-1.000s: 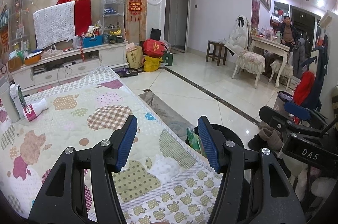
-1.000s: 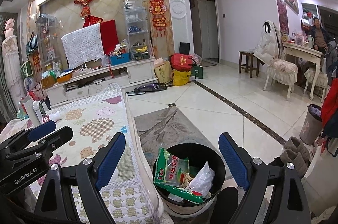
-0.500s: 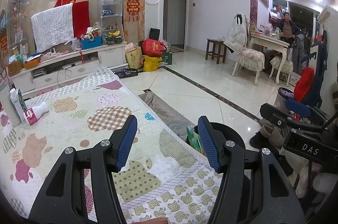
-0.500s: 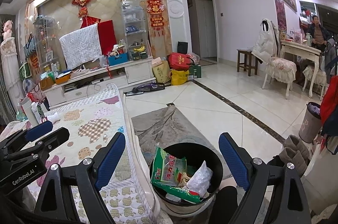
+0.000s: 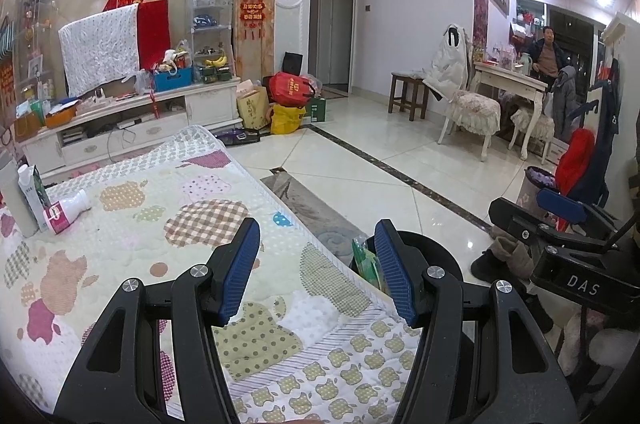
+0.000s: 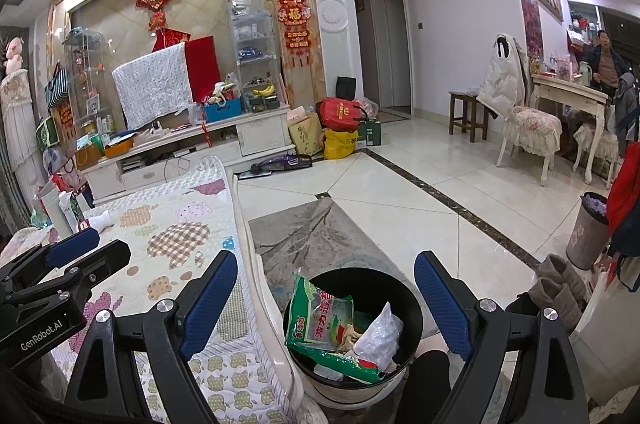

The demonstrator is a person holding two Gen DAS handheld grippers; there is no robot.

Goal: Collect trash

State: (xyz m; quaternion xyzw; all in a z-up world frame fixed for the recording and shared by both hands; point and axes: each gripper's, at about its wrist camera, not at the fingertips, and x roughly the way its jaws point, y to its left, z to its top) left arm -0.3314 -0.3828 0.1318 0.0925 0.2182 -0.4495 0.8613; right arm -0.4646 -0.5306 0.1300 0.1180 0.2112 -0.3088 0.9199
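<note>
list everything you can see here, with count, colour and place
bin: 1, black, on the floor beside the quilt's edge, below the right tool
green packet: 1, green with red print, leaning inside the bin
white bag: 1, white, crumpled in the bin
quilt: 1, cream with patchwork apples, under the left tool
bottle: 1, white with pink label, lying on the quilt's far left
carton: 1, white and green, upright behind the bottle
rug: 1, grey, on the floor beyond the bin
second bin: 1, grey, floor at right
boots: 1 pair, brown, right of the black bin
left tool: 1, black with blue pads, open, empty
right tool: 1, black with blue pads, open, empty
</note>
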